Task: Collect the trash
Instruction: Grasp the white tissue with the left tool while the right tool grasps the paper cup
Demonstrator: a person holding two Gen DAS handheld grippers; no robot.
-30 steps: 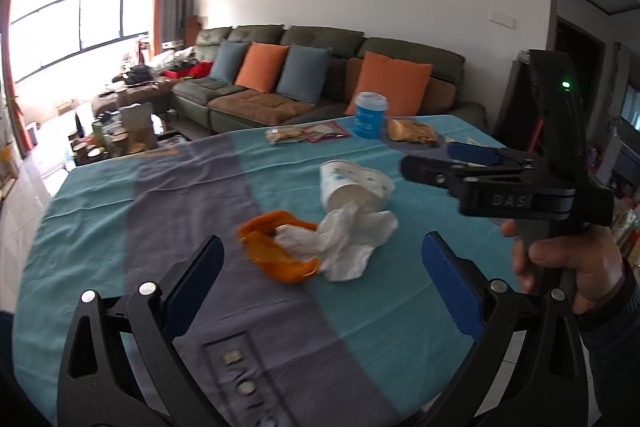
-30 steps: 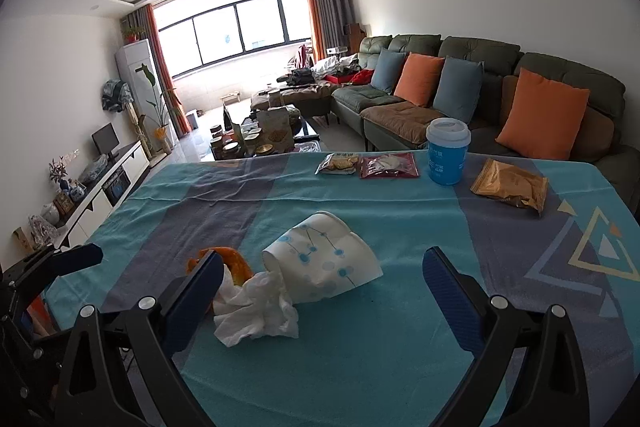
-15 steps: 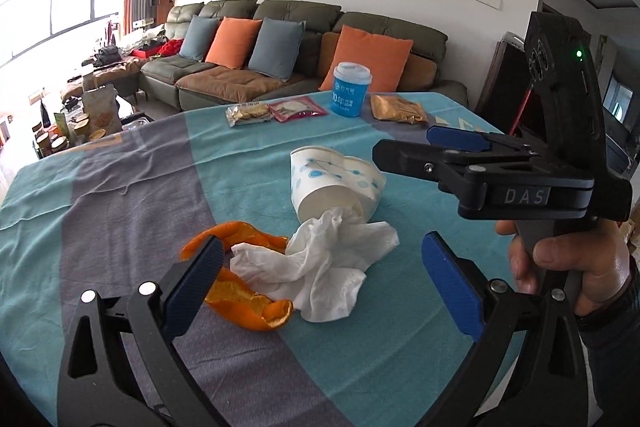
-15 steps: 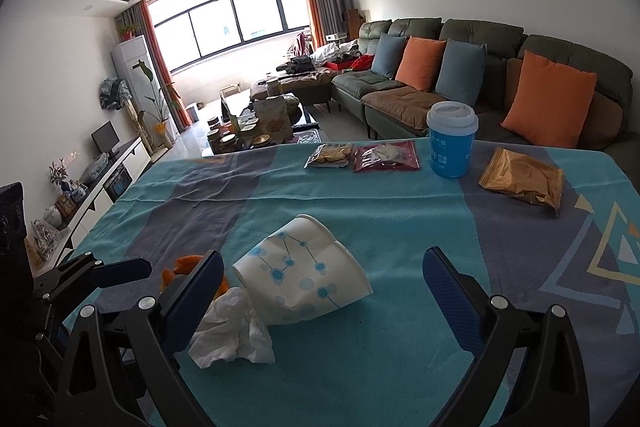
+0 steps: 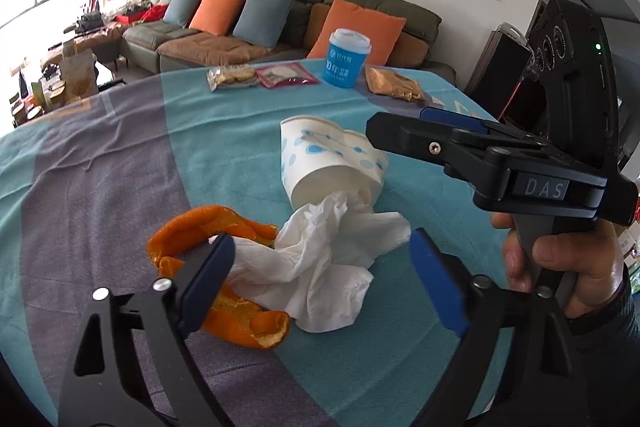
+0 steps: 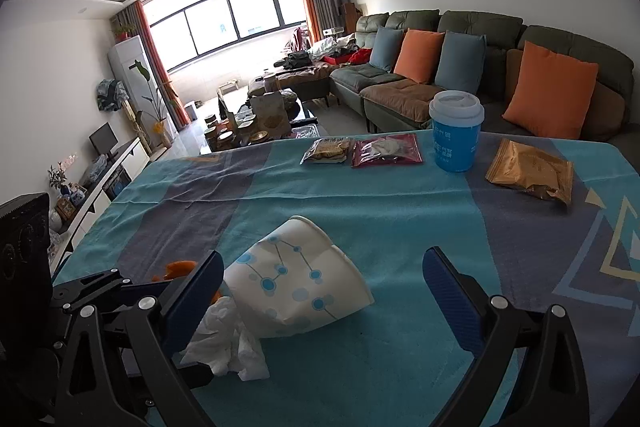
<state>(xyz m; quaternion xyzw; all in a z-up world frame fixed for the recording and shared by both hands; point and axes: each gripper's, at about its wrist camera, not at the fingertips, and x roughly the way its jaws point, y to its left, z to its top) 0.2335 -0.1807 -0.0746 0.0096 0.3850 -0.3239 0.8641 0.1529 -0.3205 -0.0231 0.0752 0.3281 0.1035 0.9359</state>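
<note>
A crumpled white tissue (image 5: 324, 259) lies on the table between orange peel (image 5: 216, 231) and a tipped white paper cup with blue dots (image 5: 328, 163). My left gripper (image 5: 320, 283) is open and straddles the tissue just above the table. My right gripper (image 6: 320, 291) is open around the cup (image 6: 296, 287), close above it; it also shows in the left wrist view (image 5: 472, 143) beside the cup. The tissue (image 6: 228, 343) and a bit of peel (image 6: 180, 269) show in the right wrist view too.
A teal and grey cloth covers the table (image 6: 400, 203). At its far side stand a blue lidded cup (image 6: 456, 131), two snack packets (image 6: 384, 155) and a brown packet (image 6: 528, 175). A sofa (image 6: 480, 67) lies beyond.
Both grippers have moved forward and down toward the trash. The left one now straddles the tissue and the right one straddles the cup. Both stayed open.
</note>
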